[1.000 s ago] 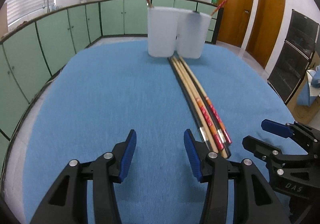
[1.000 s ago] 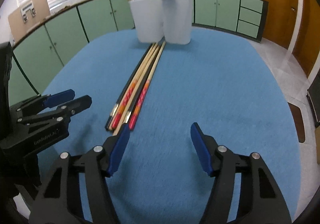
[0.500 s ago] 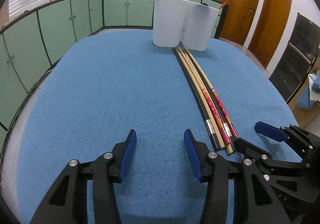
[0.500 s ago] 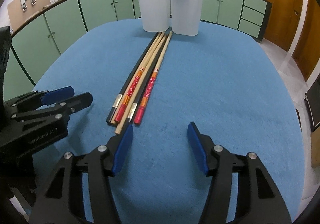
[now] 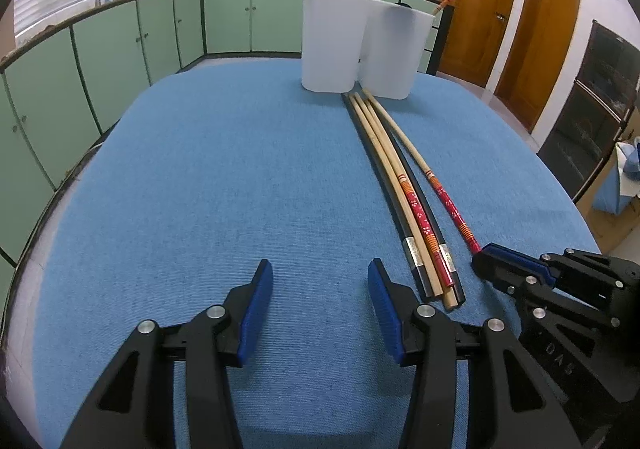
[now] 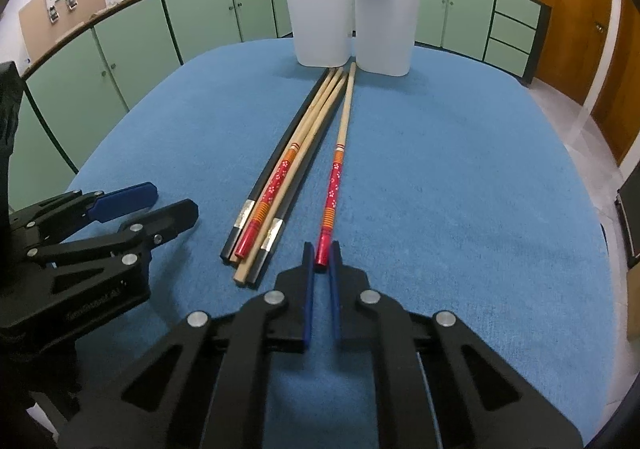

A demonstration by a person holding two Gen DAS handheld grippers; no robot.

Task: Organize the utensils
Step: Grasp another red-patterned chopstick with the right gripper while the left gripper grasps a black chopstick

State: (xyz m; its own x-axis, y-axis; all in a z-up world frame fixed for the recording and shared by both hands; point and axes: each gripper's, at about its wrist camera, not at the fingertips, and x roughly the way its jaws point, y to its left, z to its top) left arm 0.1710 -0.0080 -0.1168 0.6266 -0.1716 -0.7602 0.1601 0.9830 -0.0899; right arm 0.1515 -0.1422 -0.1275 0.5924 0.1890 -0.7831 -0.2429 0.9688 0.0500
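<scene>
Both tools come first: the right tool (image 6: 321,263) has just been closing its jaws, and its blue pads now pinch the red butt end of a single chopstick (image 6: 335,169), while the left tool (image 5: 320,309) stands about half open over bare cloth with nothing between its pads. Only the black fingers and bolt heads of each tool show; the bodies and the hands holding them are cut off by the frame edge. Under them the tabletop (image 5: 200,177) is covered in a blue, finely woven cloth, its edges bent by the lens. At the far end stand two white containers (image 6: 320,17), smooth and rounded, just beside each other; each holds one chopstick whose lower part is hidden by the wall and whose top runs out of frame. Whether the containers are joined cannot be told. The gripped chopstick is pale wood with a red flowered, orange-banded handle, and it lies apart from the bundle of chopsticks (image 6: 280,177), its tip near the containers. That bundle lies on the cloth, packed side by side: black sticks with silver bands, plain wooden ones, and one more red-patterned one.
</scene>
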